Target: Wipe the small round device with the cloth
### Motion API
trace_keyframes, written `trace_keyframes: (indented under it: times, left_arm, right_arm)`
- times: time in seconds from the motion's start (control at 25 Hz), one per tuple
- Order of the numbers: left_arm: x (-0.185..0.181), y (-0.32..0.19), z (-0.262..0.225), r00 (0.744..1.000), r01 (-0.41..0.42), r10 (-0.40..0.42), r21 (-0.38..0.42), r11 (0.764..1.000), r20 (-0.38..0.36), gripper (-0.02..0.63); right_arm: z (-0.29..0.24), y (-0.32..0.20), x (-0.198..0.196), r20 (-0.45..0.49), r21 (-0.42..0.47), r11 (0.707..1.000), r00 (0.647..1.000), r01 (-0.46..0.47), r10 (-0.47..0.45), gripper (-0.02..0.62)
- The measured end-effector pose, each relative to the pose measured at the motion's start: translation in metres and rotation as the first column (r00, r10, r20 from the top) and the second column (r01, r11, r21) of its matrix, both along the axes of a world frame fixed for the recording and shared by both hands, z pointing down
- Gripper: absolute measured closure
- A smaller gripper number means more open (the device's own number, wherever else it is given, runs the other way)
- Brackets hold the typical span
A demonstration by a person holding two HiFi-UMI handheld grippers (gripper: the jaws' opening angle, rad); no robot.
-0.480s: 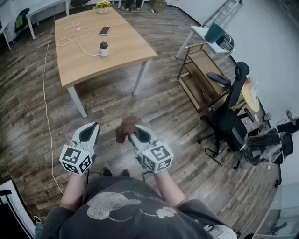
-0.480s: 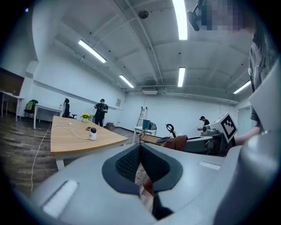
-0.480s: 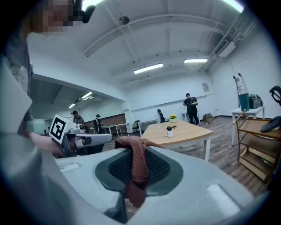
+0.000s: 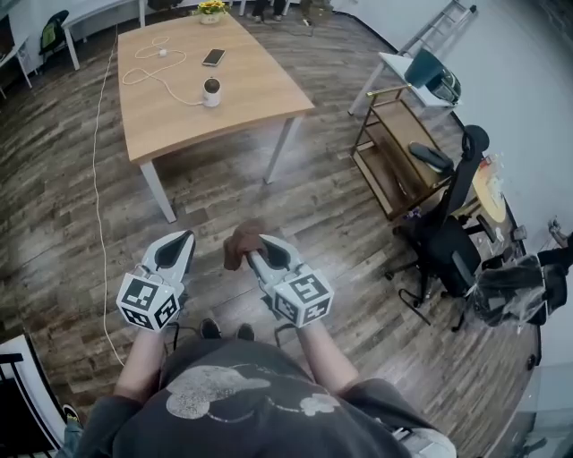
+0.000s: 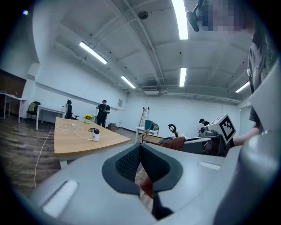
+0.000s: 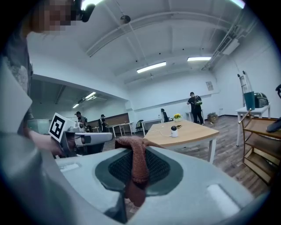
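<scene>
The small round white device stands on the wooden table far ahead, with a white cable running to it. It also shows in the left gripper view as the device and in the right gripper view as the device. My right gripper is held at waist height over the floor, well short of the table. It is shut on a brown cloth, which hangs from between its jaws as the cloth. Beside it, my left gripper is shut with nothing in it.
A phone, a coiled cable and a flower pot lie on the table. A wooden shelf cart and a black office chair stand to the right. Other people stand far back in the room.
The table and the device have shifted slightly down and right in the head view, so I am a little closer. Both grippers keep their pose and the cloth stays held.
</scene>
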State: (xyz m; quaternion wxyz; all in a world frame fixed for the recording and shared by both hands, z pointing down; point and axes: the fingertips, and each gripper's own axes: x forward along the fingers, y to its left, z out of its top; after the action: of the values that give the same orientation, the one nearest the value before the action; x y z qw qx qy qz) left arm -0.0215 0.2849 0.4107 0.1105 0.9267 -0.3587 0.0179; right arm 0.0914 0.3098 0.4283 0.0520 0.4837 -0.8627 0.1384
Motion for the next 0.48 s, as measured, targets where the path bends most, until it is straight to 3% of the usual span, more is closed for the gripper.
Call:
trace_keyframes:
  times: [0.48]
  left_arm:
    - [-0.026,-0.007,0.008,0.999,0.042,-0.042,-0.020,0.999,-0.011,0.589]
  right_arm:
    - [0.004,-0.016,-0.018,-0.007,-0.001,1.000,1.000,0.011,-0.011,0.546]
